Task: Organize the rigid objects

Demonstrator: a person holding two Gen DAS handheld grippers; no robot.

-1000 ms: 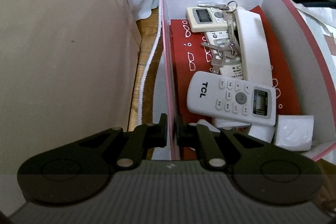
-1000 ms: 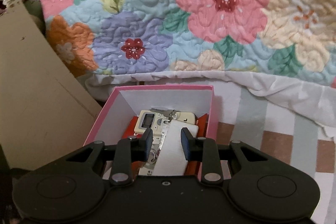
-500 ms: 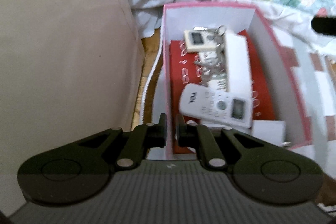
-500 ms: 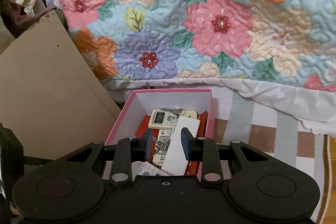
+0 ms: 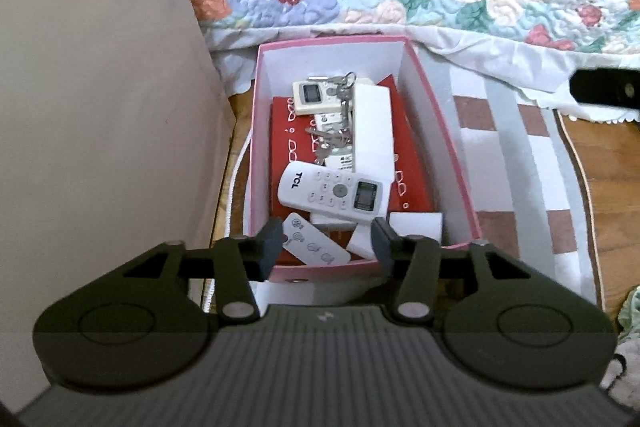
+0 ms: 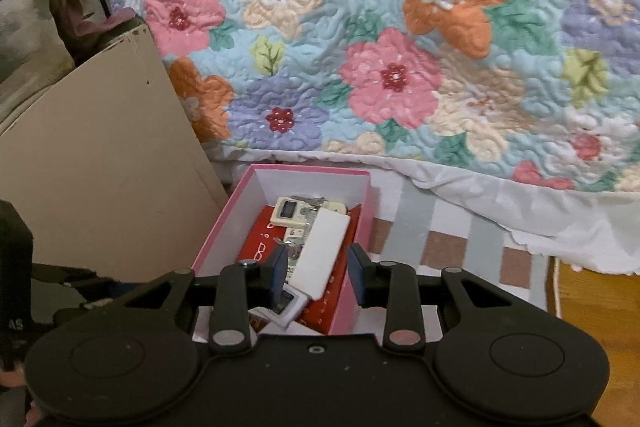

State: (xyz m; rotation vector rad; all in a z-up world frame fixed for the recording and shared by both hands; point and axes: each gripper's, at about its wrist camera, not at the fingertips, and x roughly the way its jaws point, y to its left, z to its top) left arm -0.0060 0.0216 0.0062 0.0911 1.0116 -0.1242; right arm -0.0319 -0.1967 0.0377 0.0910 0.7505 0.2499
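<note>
A pink box [image 5: 448, 131] with white walls stands on the floor by the bed. It holds a red case [image 5: 284, 131], a white TCL remote [image 5: 332, 193], a smaller remote [image 5: 308, 97], keys [image 5: 340, 87], a long white block [image 5: 372, 123] and a small oval remote [image 5: 314, 245]. My left gripper [image 5: 323, 245] is open and empty above the box's near edge. My right gripper [image 6: 316, 277] is open and empty, above the same box [image 6: 218, 235], with the white block [image 6: 322, 251] showing between its fingers.
A tan board [image 5: 100, 87] leans at the left of the box. A floral quilt [image 6: 400, 47] hangs behind it. A striped mat [image 5: 520, 155] and wood floor [image 5: 608, 187] lie at the right. The right gripper's tip [image 5: 604, 91] shows at the left wrist view's right edge.
My left gripper has opened from shut on the box's left wall and pulled back and up. My right gripper has also risen and drawn back, still open.
</note>
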